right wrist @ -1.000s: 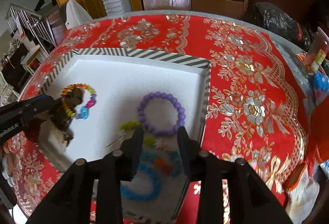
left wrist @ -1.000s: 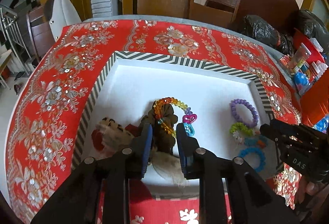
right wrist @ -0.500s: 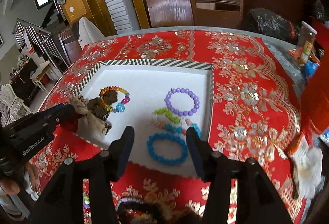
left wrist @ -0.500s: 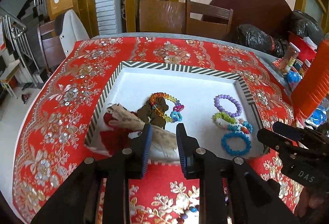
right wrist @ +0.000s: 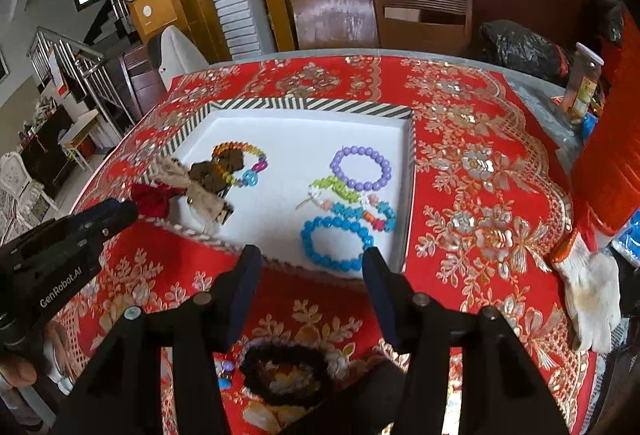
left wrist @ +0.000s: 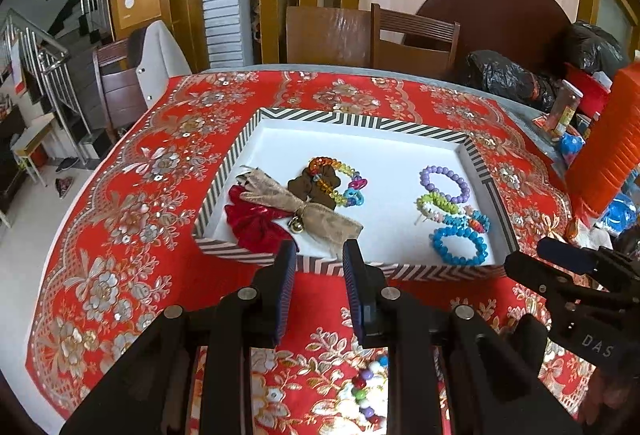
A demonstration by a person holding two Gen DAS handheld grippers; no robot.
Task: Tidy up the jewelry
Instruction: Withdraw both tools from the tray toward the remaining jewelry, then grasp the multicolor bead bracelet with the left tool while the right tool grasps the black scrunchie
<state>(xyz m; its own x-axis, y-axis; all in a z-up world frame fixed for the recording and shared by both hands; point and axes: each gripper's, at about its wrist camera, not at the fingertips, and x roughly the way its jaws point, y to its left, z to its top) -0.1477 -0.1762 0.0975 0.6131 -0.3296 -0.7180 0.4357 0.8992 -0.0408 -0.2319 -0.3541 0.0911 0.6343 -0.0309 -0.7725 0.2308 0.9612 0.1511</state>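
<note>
A striped-rimmed tray (left wrist: 360, 123) with a white floor holds the jewelry. On its left lie a red scrunchie (left wrist: 252, 223), a burlap bow with a bell (left wrist: 320, 215) and a multicolour bead bracelet (left wrist: 340, 191). On its right lie a purple bracelet (right wrist: 362, 149), a green and white one (right wrist: 336, 187) and a blue one (right wrist: 308, 235). My left gripper (left wrist: 320, 259) hovers open and narrow before the tray's near rim, holding nothing. My right gripper (right wrist: 312, 263) is open wider, also holding nothing, just short of the blue bracelet. Each gripper shows in the other's view: right gripper (left wrist: 528, 259), left gripper (right wrist: 120, 211).
On the red floral cloth near me lie a black scrunchie (right wrist: 256, 375) and a mixed bead bracelet (left wrist: 368, 391). A white work glove (right wrist: 592, 291), an orange object (left wrist: 608, 143) and a bottle (right wrist: 584, 83) crowd the right. Chairs (left wrist: 412, 35) stand beyond the far edge.
Both grippers have drawn back from over the tray to its near rim and risen a little. The right jaws have widened. The bracelets and bows stay in the tray.
</note>
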